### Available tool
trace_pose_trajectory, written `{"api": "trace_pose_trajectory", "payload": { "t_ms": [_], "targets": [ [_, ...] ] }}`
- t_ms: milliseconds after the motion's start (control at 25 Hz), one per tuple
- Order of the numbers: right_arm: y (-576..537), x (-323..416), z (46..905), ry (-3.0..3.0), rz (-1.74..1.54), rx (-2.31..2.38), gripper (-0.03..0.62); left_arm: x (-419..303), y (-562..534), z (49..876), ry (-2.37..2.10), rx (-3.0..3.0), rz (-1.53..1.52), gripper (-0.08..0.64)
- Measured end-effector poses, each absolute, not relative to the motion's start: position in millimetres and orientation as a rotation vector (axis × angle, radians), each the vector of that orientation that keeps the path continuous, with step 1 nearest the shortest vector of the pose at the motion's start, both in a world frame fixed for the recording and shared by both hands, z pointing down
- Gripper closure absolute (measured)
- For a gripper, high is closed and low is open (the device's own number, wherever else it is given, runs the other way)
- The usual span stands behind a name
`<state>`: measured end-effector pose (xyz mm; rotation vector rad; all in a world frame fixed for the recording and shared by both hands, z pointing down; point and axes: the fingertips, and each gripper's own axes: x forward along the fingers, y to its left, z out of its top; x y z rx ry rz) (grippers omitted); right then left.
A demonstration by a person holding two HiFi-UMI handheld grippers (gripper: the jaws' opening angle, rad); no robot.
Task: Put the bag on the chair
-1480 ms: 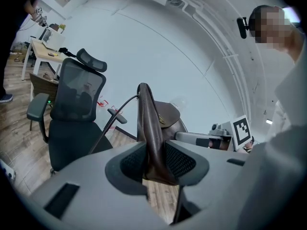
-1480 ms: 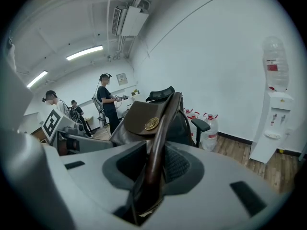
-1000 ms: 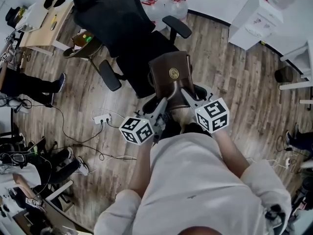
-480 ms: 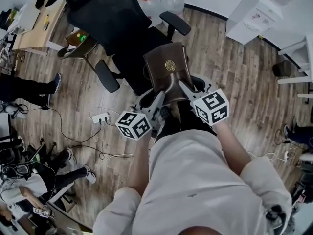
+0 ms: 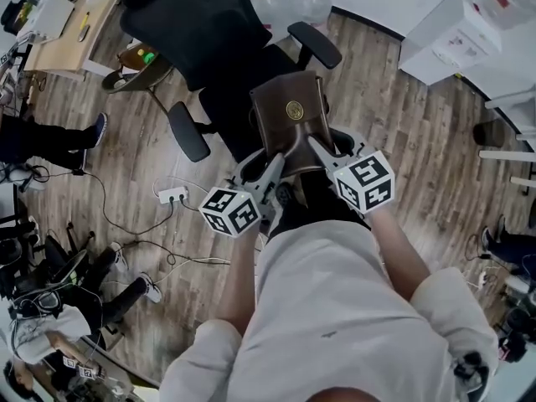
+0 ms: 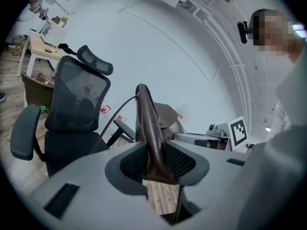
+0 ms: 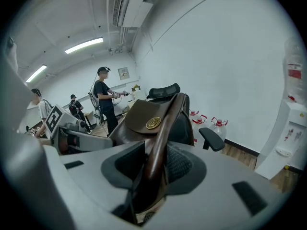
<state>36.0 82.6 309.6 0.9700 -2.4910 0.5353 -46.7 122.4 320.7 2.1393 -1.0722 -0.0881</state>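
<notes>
Head view first: the brown bag (image 5: 291, 115) is held up between both tools, right over the front edge of the black office chair (image 5: 216, 47). Whether it's actually touching the seat can't be told from up here. The left hand-held gripper (image 5: 272, 171) is clamped on the bag's near left edge and the right hand-held gripper (image 5: 313, 150) on its near right edge. A white power strip (image 5: 172, 194) can be seen on the wood floor (image 5: 402, 141) off to the left.

Left gripper view: the jaws are closed onto a fold of the brown leather, which is pinched between the pads. The bag is kept upright, with the chair just beyond it on the left.

Right gripper view: same deal. The bag's edge is squeezed between the pads, the flap with its round brass badge is seen just past them, and the chair's headrest and armrest are right behind.
</notes>
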Motion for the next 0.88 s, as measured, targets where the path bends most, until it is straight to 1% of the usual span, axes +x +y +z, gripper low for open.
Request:
{"api": "trace_pose_trajectory", "payload": {
  "t_ms": [280, 880],
  "targets": [
    [57, 41, 328, -2.471, 0.573, 0.920, 0.477, -41, 98, 338, -1.081, 2.098, -0.077, 0.441],
    [-24, 24, 365, -2.431, 0.673, 0.742, 0.472, -54, 23, 369, -1.156, 1.966, -0.022, 0.441]
  ]
}}
